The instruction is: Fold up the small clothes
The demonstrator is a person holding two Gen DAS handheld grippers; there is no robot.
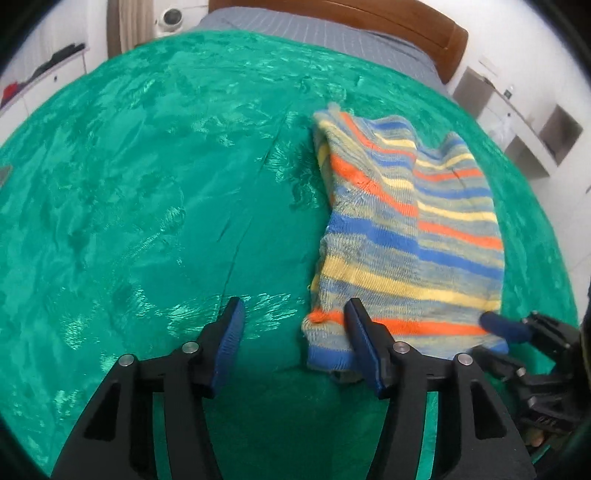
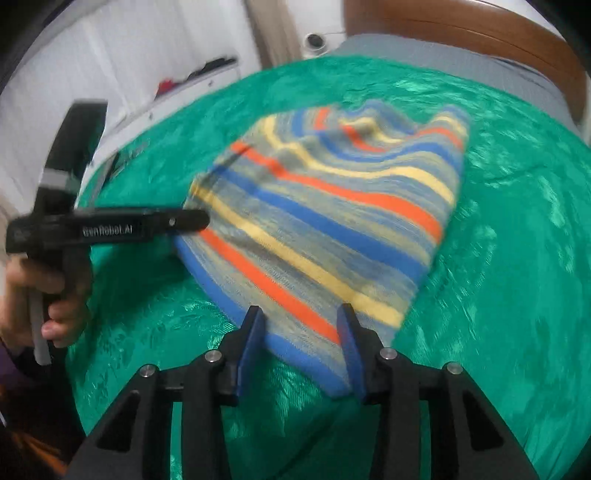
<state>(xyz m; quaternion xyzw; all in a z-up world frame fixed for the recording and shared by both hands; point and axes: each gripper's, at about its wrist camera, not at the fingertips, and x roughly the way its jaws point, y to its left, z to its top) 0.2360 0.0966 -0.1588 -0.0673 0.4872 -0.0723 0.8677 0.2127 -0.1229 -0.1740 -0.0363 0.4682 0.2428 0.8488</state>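
Left wrist view is showing a small knitted garment striped in blue, orange, yellow and grey (image 1: 410,236), lying partly folded on a shiny green patterned bedspread (image 1: 147,184), right of centre, with one layer doubled over along a vertical line. The left gripper (image 1: 293,314) is sitting at the garment's near left corner with its black jaws and blue pads spread wide; one pad is overlapping the knit's bottom hem, the other is standing over bare bedspread, and nothing is being held between them. At the lower right edge of this view the right gripper (image 1: 506,326) is reaching a blue tip toward the near right corner of the garment.

In the right wrist view the same striped garment (image 2: 332,221) is looking blurred (the picture is smeared by motion), and the right gripper (image 2: 301,317) is straddling its near hem with jaws apart, not closed on the fabric. The left gripper (image 2: 192,221) is appearing side-on at the garment's far left edge, carried by a bare hand (image 2: 37,295).

Beyond the bedspread a grey striped sheet (image 1: 314,33) and a brown wooden headboard (image 1: 406,26) are showing.
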